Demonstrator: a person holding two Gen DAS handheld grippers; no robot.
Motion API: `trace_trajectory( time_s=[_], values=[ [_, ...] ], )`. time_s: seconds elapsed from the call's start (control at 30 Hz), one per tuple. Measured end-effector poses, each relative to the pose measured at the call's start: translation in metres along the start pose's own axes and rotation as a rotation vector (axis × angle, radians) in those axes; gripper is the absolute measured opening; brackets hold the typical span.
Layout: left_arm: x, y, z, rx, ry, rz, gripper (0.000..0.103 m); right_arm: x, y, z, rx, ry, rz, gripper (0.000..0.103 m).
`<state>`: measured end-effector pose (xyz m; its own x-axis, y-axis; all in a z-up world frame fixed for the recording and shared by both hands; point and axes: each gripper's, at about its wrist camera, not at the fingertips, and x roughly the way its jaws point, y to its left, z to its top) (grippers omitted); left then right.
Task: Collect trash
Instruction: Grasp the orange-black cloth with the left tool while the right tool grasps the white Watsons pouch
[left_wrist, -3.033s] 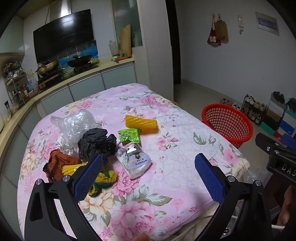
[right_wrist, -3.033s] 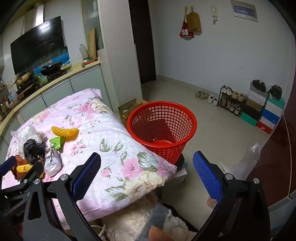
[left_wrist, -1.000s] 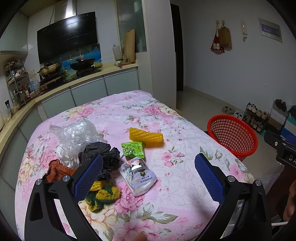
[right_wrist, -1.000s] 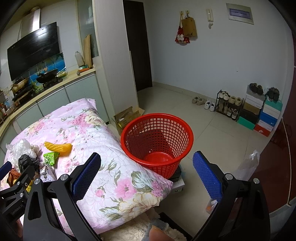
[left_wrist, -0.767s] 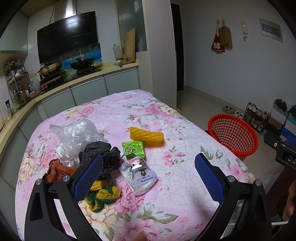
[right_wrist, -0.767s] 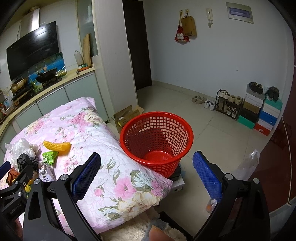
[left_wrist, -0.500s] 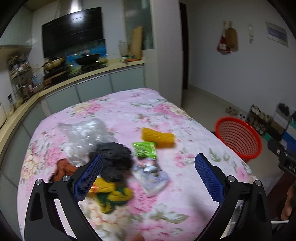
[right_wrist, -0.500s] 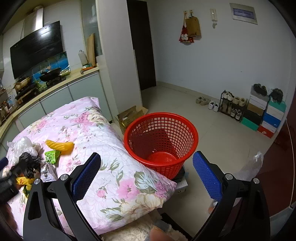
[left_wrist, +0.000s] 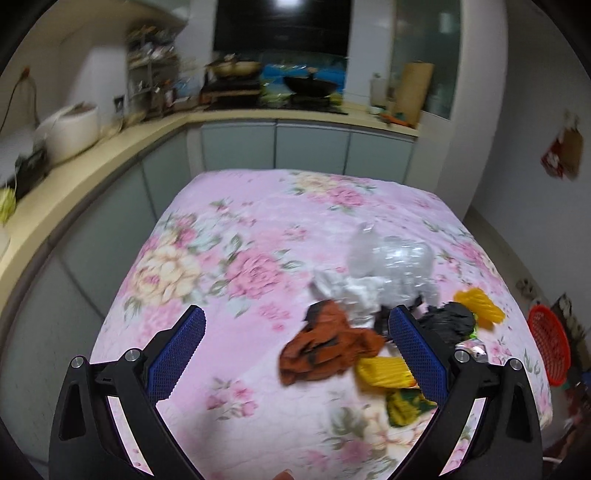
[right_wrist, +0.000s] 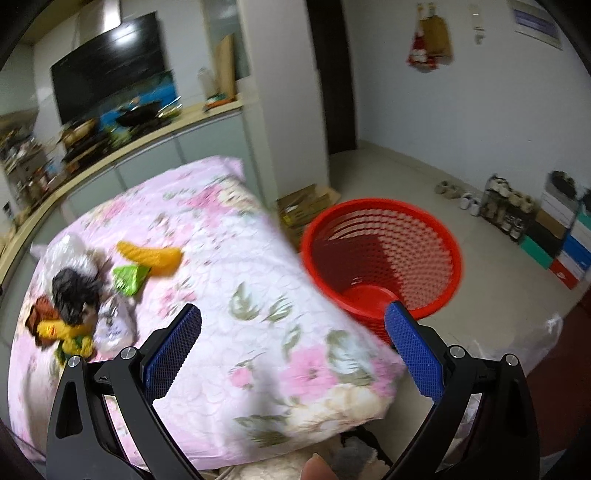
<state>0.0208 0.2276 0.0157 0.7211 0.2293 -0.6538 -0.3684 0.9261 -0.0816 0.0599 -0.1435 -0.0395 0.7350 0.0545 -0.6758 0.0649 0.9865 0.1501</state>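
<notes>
Fingers (left_wrist: 415, 354) wide apart, partly hiding blurred trash pile (left_wrist: 369, 332).

Left tool (left_wrist: 295, 354) agape, empty; right tool (right_wrist: 293, 350) likewise.

Quilted floral cloth (left_wrist: 236, 266); crinkly glossy clear bag (left_wrist: 391, 266); red plastic mesh basket (right_wrist: 384, 254) at right; textured blue pads (left_wrist: 177, 354).

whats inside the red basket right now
Nothing that shows. In the right wrist view the red basket stands on the floor beside the table, and its solid red bottom and mesh walls look bare. The near part of the bottom is hidden behind the rim and the flowered tablecloth.
</notes>
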Motion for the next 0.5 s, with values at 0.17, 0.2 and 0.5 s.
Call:
trace_trajectory(
  time_s=[0.17,0.2,0.5],
  values=[
    [0.031,0.005,-0.007,-0.034,0.086,-0.047,0.096,0.009,0.013,-0.004,-0.034,0.053,0.058,0.096],
    [0.037,0.003,-0.008,-0.03,0.099,-0.061,0.096,0.01,0.016,-0.005,-0.04,0.063,0.071,0.096],
    [0.09,-0.024,-0.022,0.065,0.21,-0.115,0.067,0.013,0.021,-0.004,-0.067,0.077,0.087,0.096]
  ],
)
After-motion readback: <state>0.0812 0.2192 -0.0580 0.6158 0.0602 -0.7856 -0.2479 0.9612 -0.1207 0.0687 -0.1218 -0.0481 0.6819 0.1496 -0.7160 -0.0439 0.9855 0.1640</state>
